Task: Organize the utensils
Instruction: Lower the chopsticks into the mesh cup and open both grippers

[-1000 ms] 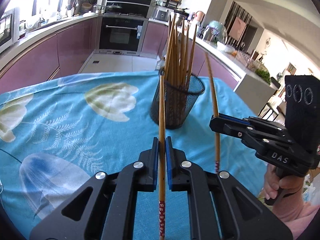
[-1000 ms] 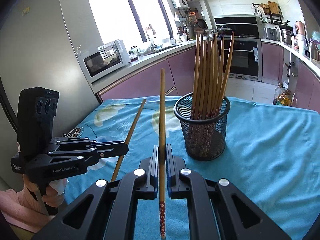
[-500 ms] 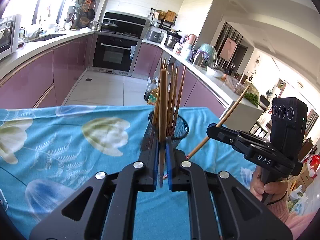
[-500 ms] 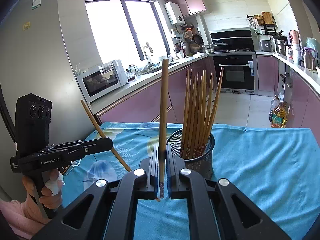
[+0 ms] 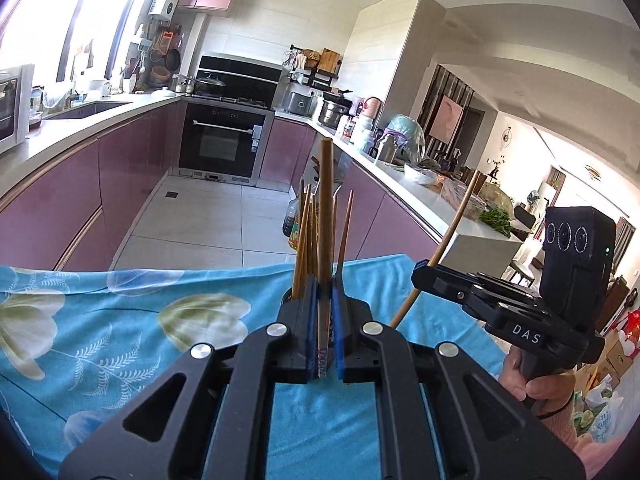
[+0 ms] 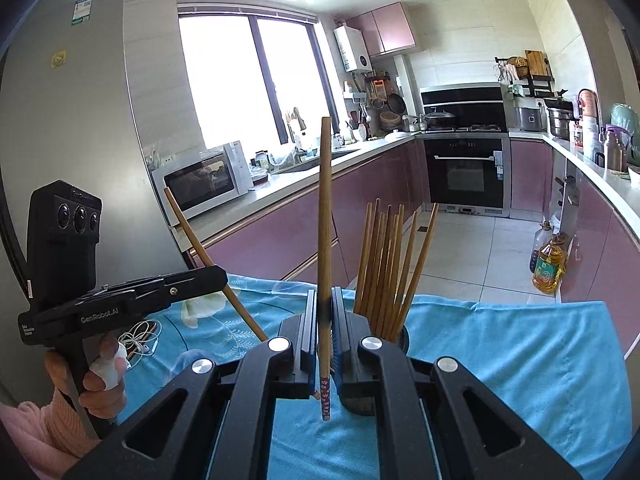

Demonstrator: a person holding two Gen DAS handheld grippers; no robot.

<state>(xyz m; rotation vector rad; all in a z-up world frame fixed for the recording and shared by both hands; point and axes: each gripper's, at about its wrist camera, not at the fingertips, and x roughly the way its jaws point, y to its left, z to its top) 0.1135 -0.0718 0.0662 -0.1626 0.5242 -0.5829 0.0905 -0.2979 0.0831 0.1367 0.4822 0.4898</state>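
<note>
Above the desk (image 6: 520,360), one chopstick (image 5: 325,216) is clamped upright between the left gripper (image 5: 325,320) fingers. Another chopstick (image 6: 325,220) is clamped by the right gripper (image 6: 325,320), the holder (image 6: 404,338) at two o'clock.

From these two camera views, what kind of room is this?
Most likely a home kitchen: a built-in oven under a stove, a microwave on the counter beside the sink, and pink cabinets along the walls.

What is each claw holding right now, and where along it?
Each holds one chopstick: left claw and right claw both pinch low, near the patterned end, with the long shaft above.
</note>
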